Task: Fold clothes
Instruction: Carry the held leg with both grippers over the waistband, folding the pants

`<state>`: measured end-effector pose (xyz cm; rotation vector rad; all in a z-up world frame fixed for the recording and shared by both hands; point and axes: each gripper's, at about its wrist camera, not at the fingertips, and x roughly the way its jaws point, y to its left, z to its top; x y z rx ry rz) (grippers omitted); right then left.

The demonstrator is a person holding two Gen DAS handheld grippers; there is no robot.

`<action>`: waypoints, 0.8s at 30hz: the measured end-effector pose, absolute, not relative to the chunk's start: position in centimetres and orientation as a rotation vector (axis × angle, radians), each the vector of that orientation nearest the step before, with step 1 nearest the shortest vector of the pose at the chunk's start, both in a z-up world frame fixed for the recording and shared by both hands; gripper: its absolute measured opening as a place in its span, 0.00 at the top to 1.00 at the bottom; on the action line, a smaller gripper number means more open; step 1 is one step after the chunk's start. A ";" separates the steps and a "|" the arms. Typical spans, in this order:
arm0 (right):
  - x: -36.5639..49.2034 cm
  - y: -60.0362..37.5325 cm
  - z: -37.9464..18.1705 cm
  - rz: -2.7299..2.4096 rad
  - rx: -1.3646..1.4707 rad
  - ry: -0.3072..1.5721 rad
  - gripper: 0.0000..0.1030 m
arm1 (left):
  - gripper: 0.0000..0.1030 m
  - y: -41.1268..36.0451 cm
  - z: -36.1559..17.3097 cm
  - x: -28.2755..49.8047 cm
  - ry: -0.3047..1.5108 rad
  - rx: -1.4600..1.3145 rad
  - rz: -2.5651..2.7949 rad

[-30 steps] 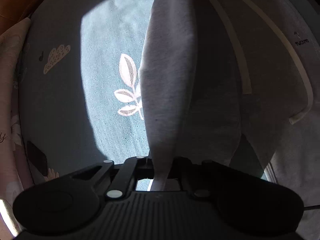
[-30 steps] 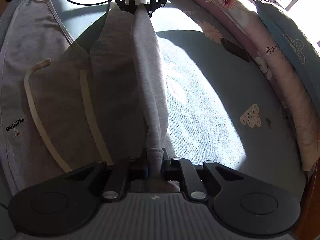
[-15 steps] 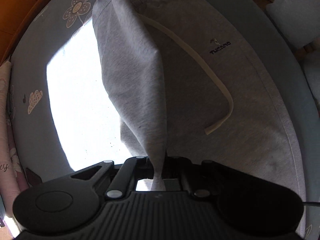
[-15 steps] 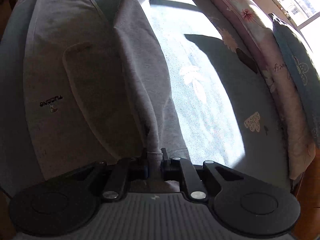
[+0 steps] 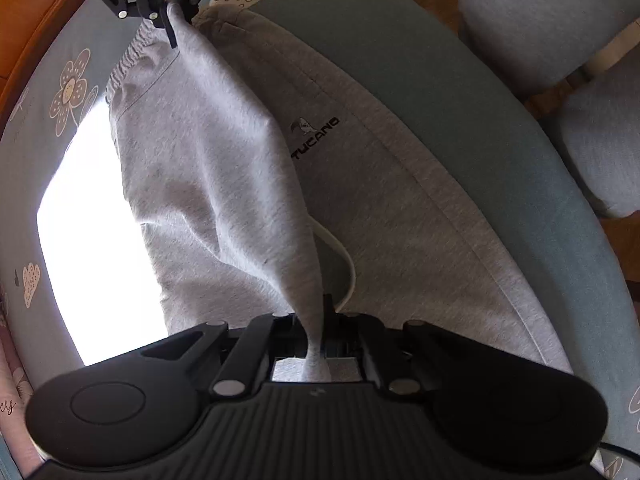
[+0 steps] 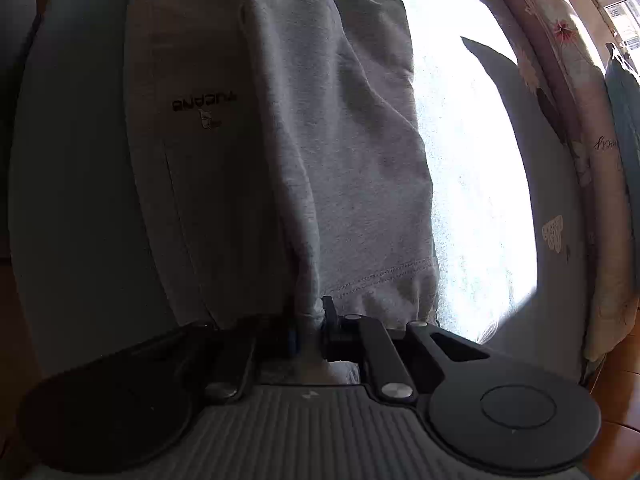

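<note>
Grey garment [image 5: 224, 184] hides its drawstring [image 5: 340, 256] mostly; both claws clamp it.

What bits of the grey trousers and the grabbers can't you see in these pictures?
- Left gripper pads: left wrist view, the grey trousers bunch between them.
- White drawstring: left wrist view, most lies under the lifted fold.
- Right gripper left finger: right wrist view, lost in shadow.
- Trousers' far end: right wrist view, cut off by the top edge.

drawstring [image 5: 340, 256] partly hidden under trousers [image 5: 224, 184]
</note>
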<state>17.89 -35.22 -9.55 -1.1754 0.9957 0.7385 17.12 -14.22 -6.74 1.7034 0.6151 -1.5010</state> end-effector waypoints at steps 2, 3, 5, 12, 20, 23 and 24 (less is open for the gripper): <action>18.1 -35.4 -10.3 0.715 -1.155 1.016 0.88 | 0.99 -14.4 -7.5 16.9 0.631 1.697 -1.501; 18.2 -35.5 -10.7 0.702 -1.139 1.028 0.88 | 0.99 -14.4 -7.9 16.7 0.633 1.700 -1.500; 18.3 -35.6 -11.5 0.690 -1.121 1.048 0.88 | 0.99 -14.9 -8.6 17.0 0.630 1.717 -1.506; 18.4 -35.7 -12.7 0.667 -1.145 1.037 0.88 | 0.99 -16.9 -9.6 18.1 0.586 1.767 -1.519; 17.3 -36.2 -12.5 0.611 -1.187 1.032 0.87 | 0.98 -17.1 -10.8 16.6 0.492 1.836 -1.535; 17.3 -36.0 -14.0 0.605 -1.227 1.018 0.86 | 0.98 -17.2 -11.9 15.7 0.436 1.881 -1.544; 17.2 -35.9 -14.1 0.598 -1.240 1.008 0.86 | 0.98 -17.1 -12.2 15.5 0.420 1.890 -1.551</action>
